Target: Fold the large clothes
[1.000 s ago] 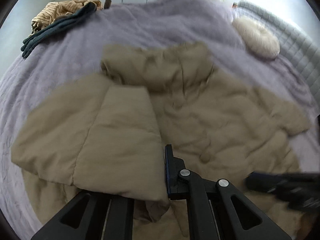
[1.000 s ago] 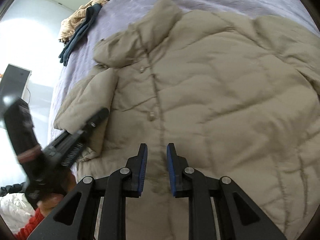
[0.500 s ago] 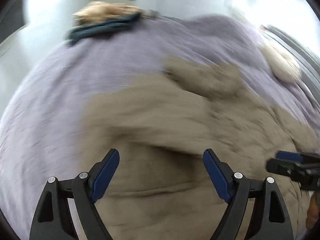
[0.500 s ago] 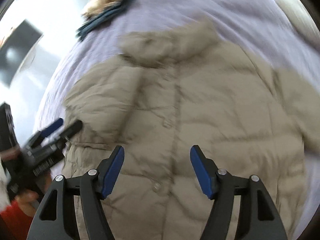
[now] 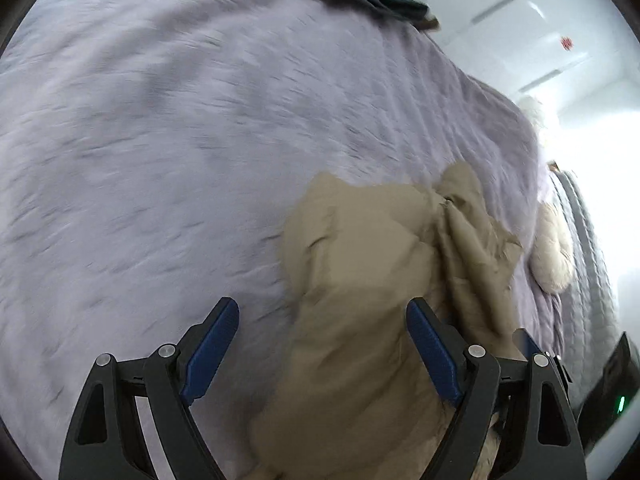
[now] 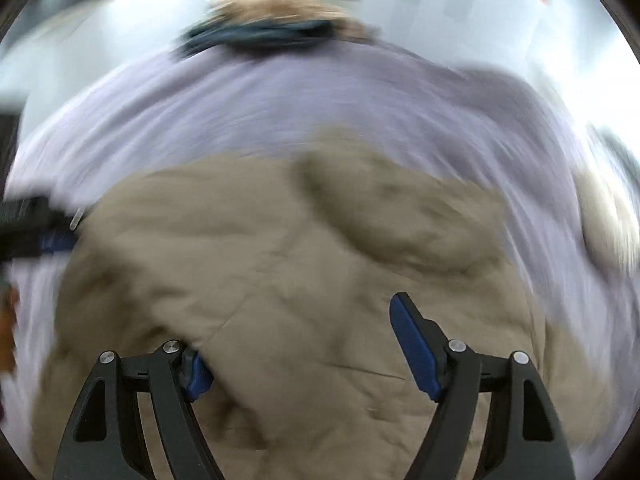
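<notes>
While both tools tilt down over the bed [image 5: 168, 128], the left tool [image 5: 320, 344] gapes wide above the tan puffer jacket [image 5: 360, 280], gripping nothing. The right tool [image 6: 300, 344] is opening, one blue pad half under a jacket fold, not pressing it. Bare fuzzy lilac bedspread stretches left of the jacket's edge. The quilted jacket lies crumpled.
</notes>
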Tool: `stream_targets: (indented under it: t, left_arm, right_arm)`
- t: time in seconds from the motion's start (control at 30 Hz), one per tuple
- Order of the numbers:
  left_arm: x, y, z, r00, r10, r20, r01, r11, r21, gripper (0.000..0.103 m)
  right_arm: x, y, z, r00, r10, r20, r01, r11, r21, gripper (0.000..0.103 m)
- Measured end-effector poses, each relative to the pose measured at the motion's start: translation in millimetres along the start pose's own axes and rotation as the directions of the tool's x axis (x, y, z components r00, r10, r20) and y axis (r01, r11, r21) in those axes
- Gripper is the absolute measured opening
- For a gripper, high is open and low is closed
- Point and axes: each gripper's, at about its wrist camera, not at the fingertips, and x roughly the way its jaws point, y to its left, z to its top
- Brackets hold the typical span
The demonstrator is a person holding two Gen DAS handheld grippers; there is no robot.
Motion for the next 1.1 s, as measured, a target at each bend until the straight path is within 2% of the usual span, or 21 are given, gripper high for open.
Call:
stream_targets:
  t: [0.07,0.1,0.17,0.2,0.23,0.27,0.3,0.33,0.37,0.4,0.43,0.47,0.53,0.57,0.6,0.7,0.77,0.87,0.97,1.03,1.1]
  left_arm:
    - [15.3,-7.5,8.8,0.999,-0.003,-0.035,0.004,1.0,0.027,0.086]
    - [20.2,-11.8,12.0,1.0,0.016,-0.027,-0.015,0.999,0.038,0.086]
    - [23.3,-21.2,14.3,0.999,0.035,0.006,-0.035,0.998,0.051,0.064]
    - [21.5,-28.1,14.7,0.999,0.03,0.023,-0.031,0.998,0.063,0.037]
    - [19.4,-34.4,15.4,0.999,0.028,0.038,-0.031,0.996,0.079,0.026]
    - [12.1,-46.8,12.1,0.996,0.049,0.079,-0.059,0.989,0.132,0.024]
    - [3.5,-62.5,6.4,0.989,0.081,0.124,-0.107,0.969,0.221,0.023]
    - [-3.1,-73.1,0.5,0.983,0.102,0.155,-0.143,0.947,0.288,0.023]
    - [-9.8,-85.7,-6.5,0.973,0.122,0.194,-0.188,0.911,0.368,0.023]
    - [-11.9,-92.5,-10.3,0.967,0.137,0.216,-0.219,0.88,0.423,0.023]
    - [-9.6,-93.8,-10.4,0.964,0.151,0.22,-0.238,0.863,0.446,0.023]
    - [-4.2,-90.0,-9.5,0.961,0.179,0.211,-0.259,0.85,0.458,0.023]
    - [15.9,-72.9,0.6,0.956,0.239,0.173,-0.292,0.852,0.436,0.023]
    - [23.6,-63.7,5.4,0.955,0.252,0.157,-0.295,0.862,0.412,0.024]
    - [29.6,-52.7,11.7,0.959,0.251,0.134,-0.283,0.886,0.367,0.024]
    - [25.9,-41.9,22.4,0.967,0.227,0.117,-0.251,0.927,0.279,0.028]
    - [13.3,-41.9,24.5,0.959,0.249,0.135,-0.278,0.919,0.281,0.033]
    - [-14.1,-41.9,23.1,0.945,0.277,0.173,-0.319,0.899,0.302,0.033]
    - [-42.4,-49.7,9.0,0.935,0.287,0.207,-0.342,0.883,0.322,0.033]
    - [-53.5,-59.0,-6.8,0.941,0.267,0.209,-0.327,0.878,0.349,0.033]
    - [-52.5,-66.3,-23.7,0.955,0.235,0.179,-0.287,0.885,0.367,0.033]
  right_arm:
    - [6.8,-46.9,-4.8,0.999,0.037,-0.035,-0.029,0.979,0.201,0.08]
    - [10.5,-65.8,-9.3,0.997,0.067,-0.049,-0.05,0.958,0.281,0.08]
    - [20.3,-102.2,-24.0,0.984,0.166,-0.072,-0.119,0.893,0.434,0.08]
    - [26.8,-113.5,-30.2,0.974,0.213,-0.075,-0.151,0.862,0.484,0.08]
    - [33.5,-125.2,-38.0,0.961,0.268,-0.075,-0.187,0.82,0.54,0.08]
    - [39.5,-135.0,-45.4,0.945,0.321,-0.068,-0.22,0.775,0.593,0.074]
    - [43.8,-140.7,-51.1,0.932,0.356,-0.061,-0.242,0.742,0.625,0.045]
    - [50.4,-146.9,-57.9,0.916,0.396,-0.064,-0.259,0.705,0.66,0.032]
    - [58.2,-152.6,-66.3,0.901,0.428,-0.072,-0.262,0.67,0.695,0.017]
    - [63.3,-155.8,-72.6,0.893,0.445,-0.064,-0.271,0.646,0.713,0.015]
    - [67.2,-157.0,-78.3,0.884,0.465,-0.051,-0.283,0.618,0.734,0.013]
    - [69.4,-154.9,-81.1,0.883,0.467,-0.05,-0.281,0.61,0.741,0.013]
    - [71.9,-143.9,-83.4,0.881,0.469,-0.053,-0.281,0.611,0.74,0.012]
    - [74.5,-136.9,-82.2,0.879,0.474,-0.056,-0.283,0.611,0.739,0.012]
    - [74.4,-129.6,-82.7,0.88,0.471,-0.061,-0.28,0.618,0.734,0.012]
    - [69.3,-117.0,-77.8,0.901,0.426,-0.08,-0.258,0.675,0.691,0.012]
    - [70.3,-119.3,-76.4,0.902,0.425,-0.08,-0.253,0.67,0.698,0.012]
    - [66.8,-127.4,-82.3,0.897,0.436,-0.074,-0.256,0.648,0.717,0.012]
    - [64.6,-127.8,-84.4,0.9,0.43,-0.076,-0.252,0.654,0.714,0.012]
    - [59.7,-129.2,-90.0,0.901,0.427,-0.076,-0.25,0.654,0.714,0.012]
    - [57.1,-129.2,-92.6,0.9,0.43,-0.074,-0.252,0.651,0.716,0.012]
